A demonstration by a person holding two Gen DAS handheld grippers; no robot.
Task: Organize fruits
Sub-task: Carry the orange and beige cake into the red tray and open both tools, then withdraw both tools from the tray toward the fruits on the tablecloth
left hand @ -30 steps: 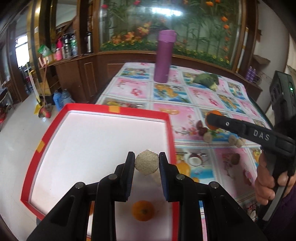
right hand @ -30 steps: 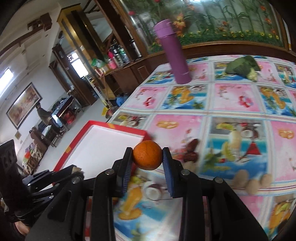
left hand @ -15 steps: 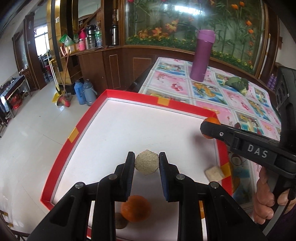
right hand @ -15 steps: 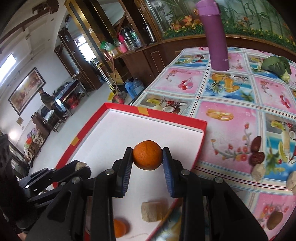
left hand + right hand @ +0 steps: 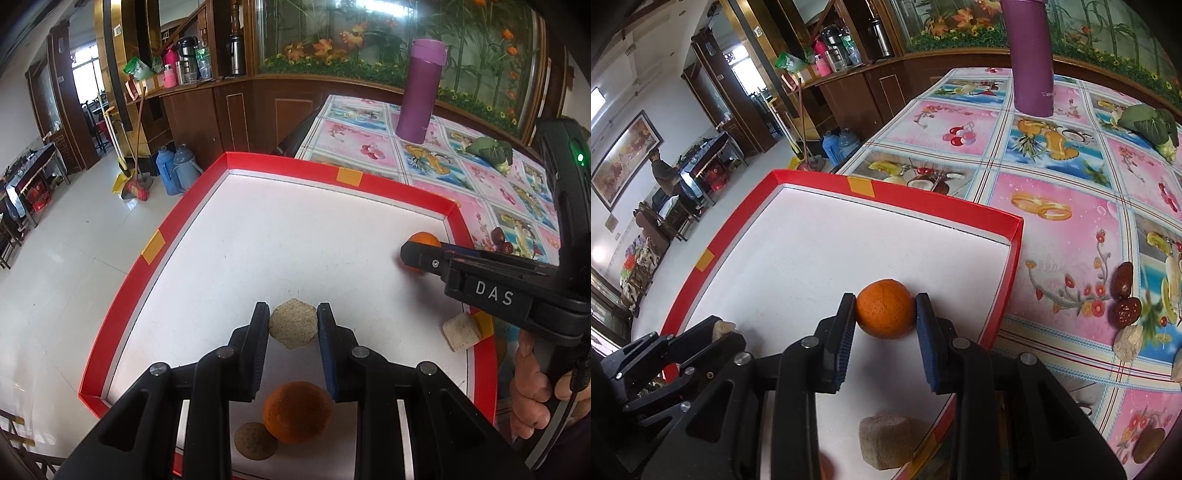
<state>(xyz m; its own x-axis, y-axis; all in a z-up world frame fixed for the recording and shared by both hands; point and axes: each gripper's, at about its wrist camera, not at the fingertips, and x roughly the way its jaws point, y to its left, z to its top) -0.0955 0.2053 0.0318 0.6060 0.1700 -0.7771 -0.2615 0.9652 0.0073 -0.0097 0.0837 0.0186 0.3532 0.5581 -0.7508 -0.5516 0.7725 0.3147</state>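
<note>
Fruits are what we are gathering into the shallow white tray with the red rim [image 5: 162,242], and both our grippers have now come fully over it. A second ago the right gripper [image 5: 885,314] was above the flowered tablecloth [image 5: 1060,229] with its round orange fruit [image 5: 885,308]; now it hangs low over the tray's right side, near the rim, jaws clamped on that orange. The orange looks close to the white floor, though we cannot tell if it touches. The left gripper [image 5: 293,324] has swung from the tray's near right corner toward its near middle, jaws pressed on a pale, grainy, faceted lump [image 5: 293,323].

Already lying in the tray are a second round orange [image 5: 296,411], a flat brownish disc [image 5: 255,440] touching it on the left, and a pale beige block [image 5: 461,330] against the right rim. Out on the cloth to the right, dark red dates [image 5: 1123,295] and a few pale pieces are not yet collected.

We judge that both carries are at their end: the next move is to part the jaws and let each piece settle, keeping the orange low so it does not roll toward the rim.
</note>
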